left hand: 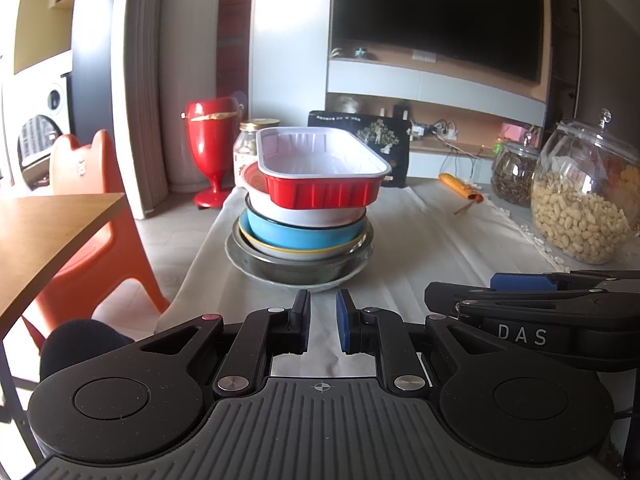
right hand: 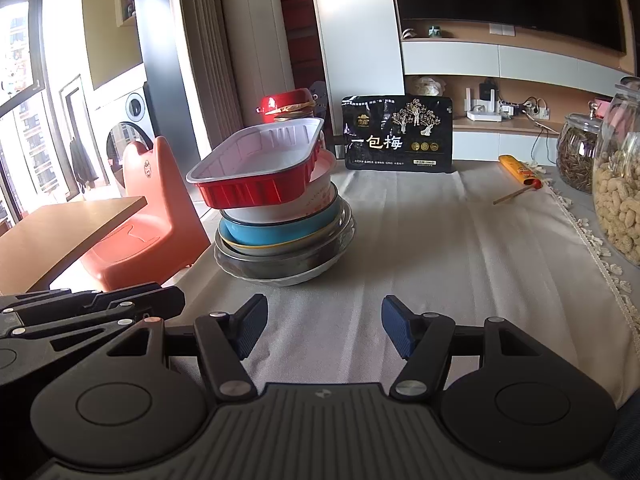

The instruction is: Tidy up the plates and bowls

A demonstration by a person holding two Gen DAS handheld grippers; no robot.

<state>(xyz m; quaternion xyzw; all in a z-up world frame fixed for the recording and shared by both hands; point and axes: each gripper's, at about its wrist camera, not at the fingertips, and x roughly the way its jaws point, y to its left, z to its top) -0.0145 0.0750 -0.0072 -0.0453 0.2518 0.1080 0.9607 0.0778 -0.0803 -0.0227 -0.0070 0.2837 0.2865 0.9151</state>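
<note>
A stack of dishes stands on the cloth-covered table. On top lies a red tray (left hand: 323, 168) with a white inside, tilted; it also shows in the right wrist view (right hand: 256, 164). Under it sit a white bowl (left hand: 308, 212), a blue bowl (left hand: 304, 234), a steel bowl (left hand: 300, 268) and a pale plate (left hand: 320, 286) at the bottom. My left gripper (left hand: 323, 304) is just in front of the stack, narrowly open and empty. My right gripper (right hand: 324, 320) is wide open and empty, nearer than the stack (right hand: 280, 236) and to its right.
Glass jars of peanuts (left hand: 580, 208) and seeds (left hand: 514, 176) stand at the right. A black snack bag (right hand: 398, 134) stands behind, an orange packet (right hand: 520, 170) lies far right. An orange chair (left hand: 92, 208) and a wooden table (left hand: 44, 236) are left of the table edge.
</note>
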